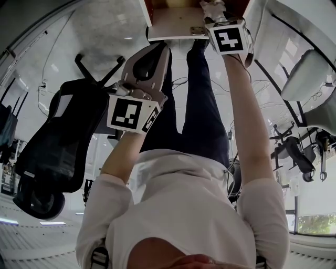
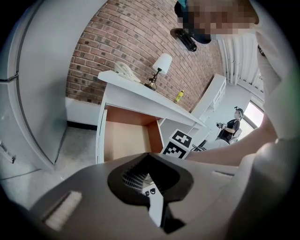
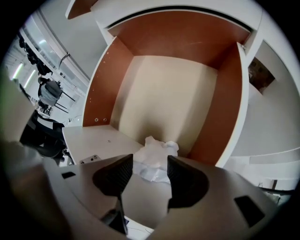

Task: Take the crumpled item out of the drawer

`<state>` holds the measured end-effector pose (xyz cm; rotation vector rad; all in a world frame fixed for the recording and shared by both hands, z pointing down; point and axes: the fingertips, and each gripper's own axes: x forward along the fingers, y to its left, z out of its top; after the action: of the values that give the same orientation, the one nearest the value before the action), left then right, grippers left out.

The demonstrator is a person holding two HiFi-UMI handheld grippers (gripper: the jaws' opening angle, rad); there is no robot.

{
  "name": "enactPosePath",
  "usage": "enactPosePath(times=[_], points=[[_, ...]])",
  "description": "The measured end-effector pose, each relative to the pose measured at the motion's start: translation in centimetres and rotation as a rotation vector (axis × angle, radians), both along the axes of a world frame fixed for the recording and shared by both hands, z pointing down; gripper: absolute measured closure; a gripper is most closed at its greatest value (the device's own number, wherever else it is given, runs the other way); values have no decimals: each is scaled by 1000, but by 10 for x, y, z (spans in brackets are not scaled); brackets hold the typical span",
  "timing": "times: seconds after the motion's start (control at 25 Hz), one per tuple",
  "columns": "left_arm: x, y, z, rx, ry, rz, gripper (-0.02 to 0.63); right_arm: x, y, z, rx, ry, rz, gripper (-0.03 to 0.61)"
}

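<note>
The drawer (image 3: pixel 164 93) stands pulled open, with a pale floor and orange-brown side walls. A crumpled white paper (image 3: pixel 157 151) lies at its near right corner. My right gripper (image 3: pixel 150 164) is open, its two dark pads (image 3: pixel 180 180) on either side of the paper's near edge. In the head view the right gripper (image 1: pixel 212 13) reaches into the drawer (image 1: pixel 173 23) beside the paper (image 1: pixel 212 6). My left gripper (image 1: pixel 156 51) hangs shut and empty short of the drawer front. The left gripper view shows the open drawer (image 2: pixel 124 140) beyond its closed jaws.
A black office chair (image 1: pixel 58 147) stands to my left and a white chair (image 1: pixel 310 73) to my right. The desk top (image 2: pixel 140 91) above the drawer carries a lamp (image 2: pixel 161 64), a telephone (image 2: pixel 124 70) and a yellow bottle (image 2: pixel 178 96). Another person (image 2: pixel 232 129) stands far off.
</note>
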<state>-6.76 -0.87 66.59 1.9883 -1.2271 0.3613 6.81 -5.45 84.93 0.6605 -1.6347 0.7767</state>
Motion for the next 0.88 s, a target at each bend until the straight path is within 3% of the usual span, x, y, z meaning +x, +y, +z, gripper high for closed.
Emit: enactPosePath(times=[0.36,0.44,0.56,0.88], points=[[-8,-7,5,-13,-8,-11,604,2,8,15,-79,19,-48,360],[-6,-7,6,-15,-5,-9,604,3,9,15,-72,28,-78,387],[-4,-7,7,-17,3,-5,604,1,2,15,-14,55,-183,499],[-4,-8,9,-16,6,-5,604,0,2,15,10,78,-262,543]])
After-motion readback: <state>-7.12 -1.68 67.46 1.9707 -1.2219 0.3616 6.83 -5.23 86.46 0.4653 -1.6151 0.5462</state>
